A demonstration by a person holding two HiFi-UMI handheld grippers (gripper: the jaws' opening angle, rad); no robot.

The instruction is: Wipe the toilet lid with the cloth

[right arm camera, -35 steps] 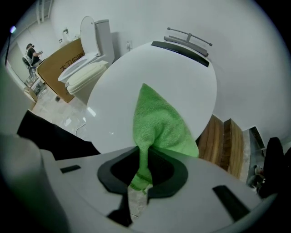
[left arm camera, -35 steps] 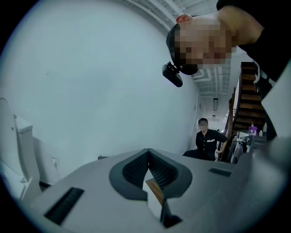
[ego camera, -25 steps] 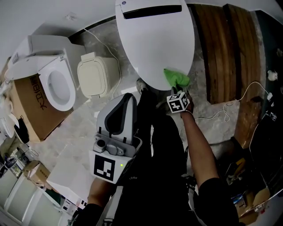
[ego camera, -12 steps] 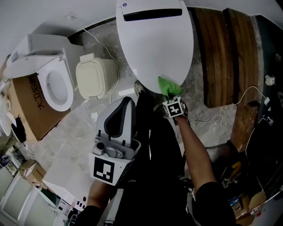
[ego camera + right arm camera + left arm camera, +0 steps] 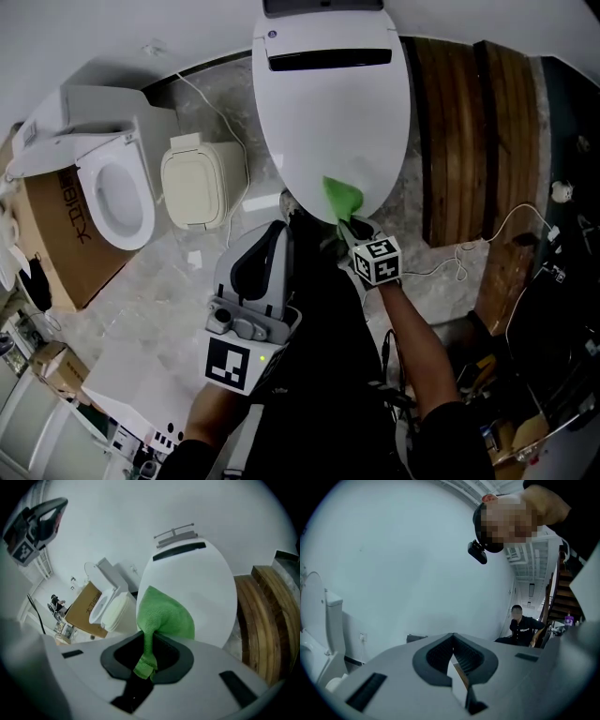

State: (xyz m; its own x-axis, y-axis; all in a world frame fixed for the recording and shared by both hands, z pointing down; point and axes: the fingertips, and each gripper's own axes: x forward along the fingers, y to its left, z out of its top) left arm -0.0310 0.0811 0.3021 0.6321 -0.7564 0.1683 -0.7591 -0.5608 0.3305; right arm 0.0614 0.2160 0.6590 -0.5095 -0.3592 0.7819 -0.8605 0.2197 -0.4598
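A white toilet lid (image 5: pixel 328 103) lies closed at the top centre of the head view. A green cloth (image 5: pixel 341 198) rests against the lid's near edge, with my right gripper (image 5: pixel 349 225) shut on it. In the right gripper view the cloth (image 5: pixel 164 616) fans out over the lid (image 5: pixel 197 583) from between the jaws. My left gripper (image 5: pixel 261 267) is held off to the lower left of the lid, tilted upward, jaws shut with nothing between them. Its own view shows only a wall and ceiling beyond the left gripper (image 5: pixel 452 660).
A second toilet (image 5: pixel 108 178) with an open seat sits on a cardboard box (image 5: pixel 52 234) at left. A cream bin (image 5: pixel 199 180) stands beside it. Wooden planks (image 5: pixel 473 131) lie right of the lid, a white cable (image 5: pixel 487 234) trails over the floor. A seated person (image 5: pixel 522 627) is in the distance.
My right gripper has dragged the green cloth leftward and slightly toward me along the lid's near edge. The left gripper has stayed in about the same place.
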